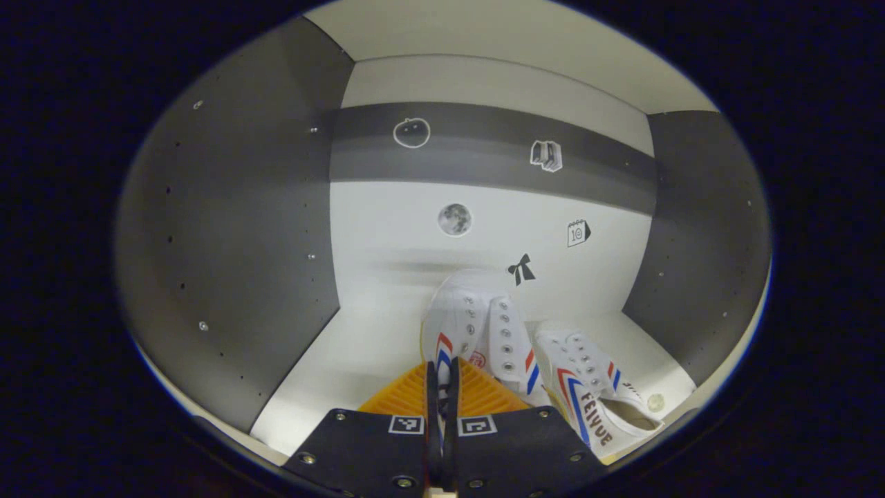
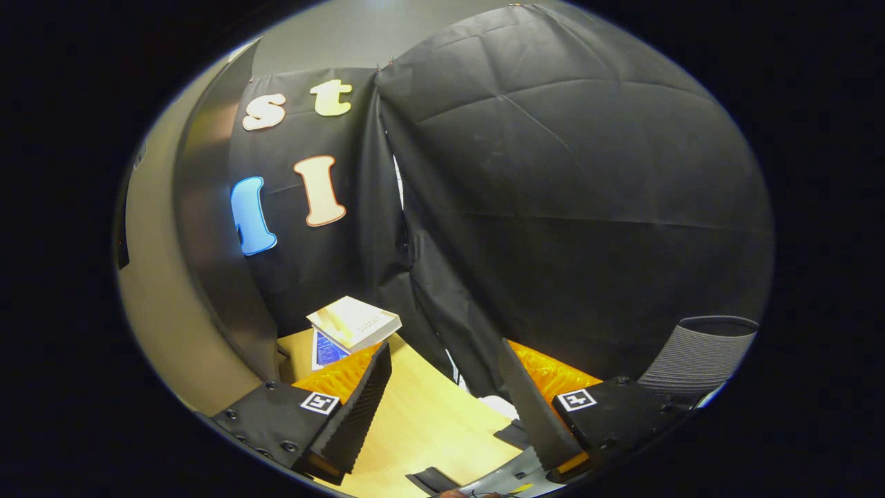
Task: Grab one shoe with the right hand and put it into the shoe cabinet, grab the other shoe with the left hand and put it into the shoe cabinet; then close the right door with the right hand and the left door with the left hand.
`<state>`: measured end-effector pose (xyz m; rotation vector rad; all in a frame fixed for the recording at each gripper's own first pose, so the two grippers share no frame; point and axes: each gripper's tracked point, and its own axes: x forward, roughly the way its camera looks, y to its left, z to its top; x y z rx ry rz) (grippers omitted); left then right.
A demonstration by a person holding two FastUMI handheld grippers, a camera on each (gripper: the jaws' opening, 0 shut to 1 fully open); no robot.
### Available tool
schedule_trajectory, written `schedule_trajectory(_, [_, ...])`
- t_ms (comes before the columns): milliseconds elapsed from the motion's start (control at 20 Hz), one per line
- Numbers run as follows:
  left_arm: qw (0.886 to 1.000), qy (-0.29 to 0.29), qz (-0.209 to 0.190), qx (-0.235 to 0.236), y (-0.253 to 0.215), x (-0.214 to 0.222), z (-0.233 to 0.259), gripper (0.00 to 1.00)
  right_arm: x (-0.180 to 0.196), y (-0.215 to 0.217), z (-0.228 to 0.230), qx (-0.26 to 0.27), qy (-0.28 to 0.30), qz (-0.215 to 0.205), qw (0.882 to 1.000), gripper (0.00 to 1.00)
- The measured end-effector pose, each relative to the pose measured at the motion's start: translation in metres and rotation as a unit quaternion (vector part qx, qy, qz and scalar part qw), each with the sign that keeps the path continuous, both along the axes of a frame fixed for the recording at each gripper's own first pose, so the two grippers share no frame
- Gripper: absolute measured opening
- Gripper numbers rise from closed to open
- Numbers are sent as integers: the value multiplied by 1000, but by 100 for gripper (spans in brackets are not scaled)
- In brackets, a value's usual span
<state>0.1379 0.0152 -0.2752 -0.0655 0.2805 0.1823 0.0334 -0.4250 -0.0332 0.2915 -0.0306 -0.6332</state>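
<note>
The left gripper (image 1: 442,387), squeezed nearly closed, seems to pinch the second sneaker (image 1: 473,332) inside the shoe cabinet (image 1: 228,235) beside the first sneaker (image 1: 588,387), so it must let go next, while the right gripper (image 2: 446,408) waits wide open and empty.

I worked in a staged recording booth: black cloth (image 2: 553,207) draped as walls, a wooden table (image 2: 429,422), and a sticker-dotted shoe cabinet (image 1: 484,228).
</note>
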Motion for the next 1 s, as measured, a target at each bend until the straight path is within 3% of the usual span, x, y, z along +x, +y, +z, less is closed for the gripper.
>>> schedule_trajectory(100, [1000, -11, -17, -11, -6, -3, 5, 4, 1, 2, -3, -3, 7, 1, 1000, 98])
schedule_trajectory(250, [996, -88, -17, 17, -2, -15, 55, 8, 7, 10, 4, -9, 4, 12, 1000, 98])
schedule_trajectory(450, [990, -117, -20, 78, -5, -60, 79, 96, 23, 26, 23, -20, -5, 38, 999, 98])
schedule_trajectory(600, [985, -134, -27, 108, -24, -105, 85, 96, 30, 38, 45, -30, -17, 58, 998, 98])
schedule_trajectory(800, [983, -169, -38, 58, -64, -175, 85, 96, 36, 58, 89, -40, -54, 87, 994, 98])
schedule_trajectory(850, [982, -175, -35, 54, -67, -192, 87, 96, 36, 63, 103, -45, -67, 94, 992, 95])
schedule_trajectory(1000, [983, -172, -24, 55, -71, -236, 89, 96, 35, 73, 141, -67, -98, 108, 987, 98])
